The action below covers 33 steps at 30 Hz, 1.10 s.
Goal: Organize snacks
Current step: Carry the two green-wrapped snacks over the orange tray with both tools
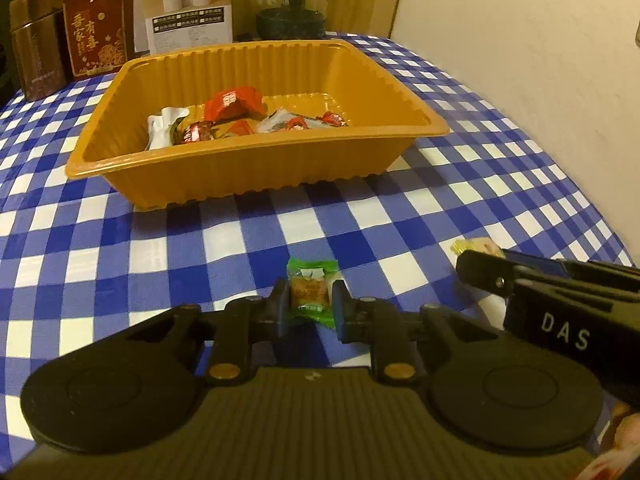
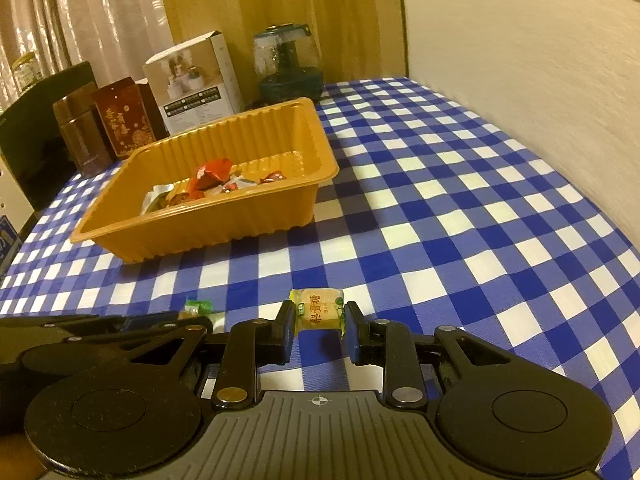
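My left gripper point(image 1: 310, 306) is shut on a green-wrapped candy point(image 1: 311, 294) low over the checked cloth, pads pressing both its sides. In the right wrist view my right gripper point(image 2: 319, 326) is shut on a pale yellow candy point(image 2: 318, 308) with printed characters. The green candy point(image 2: 196, 307) shows there too, at the left behind the left gripper's black arm. The yellow candy point(image 1: 478, 246) peeks out past the right gripper's finger point(image 1: 486, 272) in the left wrist view. Beyond both stands an orange ribbed tray point(image 1: 248, 168) holding several red and white wrapped snacks point(image 1: 234, 102).
The blue-and-white checked tablecloth point(image 2: 460, 208) covers the table, with a wall along its right side. Behind the tray point(image 2: 188, 232) stand a brown tin point(image 1: 36, 56), a dark red box point(image 1: 100, 24), a white carton point(image 1: 188, 8) and a glass jar point(image 1: 292, 0).
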{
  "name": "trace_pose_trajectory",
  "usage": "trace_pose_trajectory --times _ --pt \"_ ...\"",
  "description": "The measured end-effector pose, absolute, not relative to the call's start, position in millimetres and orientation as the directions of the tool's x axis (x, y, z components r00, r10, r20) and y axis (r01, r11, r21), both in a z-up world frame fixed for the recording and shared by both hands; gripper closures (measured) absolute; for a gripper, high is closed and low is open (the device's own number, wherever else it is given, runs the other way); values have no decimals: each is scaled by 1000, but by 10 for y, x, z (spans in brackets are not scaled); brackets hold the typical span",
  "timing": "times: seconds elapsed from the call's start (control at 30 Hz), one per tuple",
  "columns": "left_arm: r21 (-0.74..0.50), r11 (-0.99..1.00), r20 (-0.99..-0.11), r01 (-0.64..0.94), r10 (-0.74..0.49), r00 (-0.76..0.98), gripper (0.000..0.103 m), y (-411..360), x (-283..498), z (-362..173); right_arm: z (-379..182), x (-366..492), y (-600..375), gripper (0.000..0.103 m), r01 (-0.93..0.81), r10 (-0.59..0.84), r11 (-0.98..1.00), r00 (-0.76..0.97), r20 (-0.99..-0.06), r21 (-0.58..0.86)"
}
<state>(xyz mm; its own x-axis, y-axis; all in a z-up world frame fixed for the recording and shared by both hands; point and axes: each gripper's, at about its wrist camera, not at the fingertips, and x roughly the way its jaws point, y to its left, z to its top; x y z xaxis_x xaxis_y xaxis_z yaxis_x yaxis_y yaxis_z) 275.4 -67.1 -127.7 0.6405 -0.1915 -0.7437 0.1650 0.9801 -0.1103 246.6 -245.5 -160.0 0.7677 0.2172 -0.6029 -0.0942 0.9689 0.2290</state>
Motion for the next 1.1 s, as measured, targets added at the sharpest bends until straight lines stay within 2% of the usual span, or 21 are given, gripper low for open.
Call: trace_pose_trajectory --times 0.63,1.1 --pt "-118 981 -701 151 -190 688 83 -228 2361 -786 -1240 2279 -2124 77 -207 286 957 781 -556 201" --pt "-122 980 -675 160 -200 710 83 -174 2119 -576 -1001 2104 -2012 77 -261 315 949 795 -518 176"
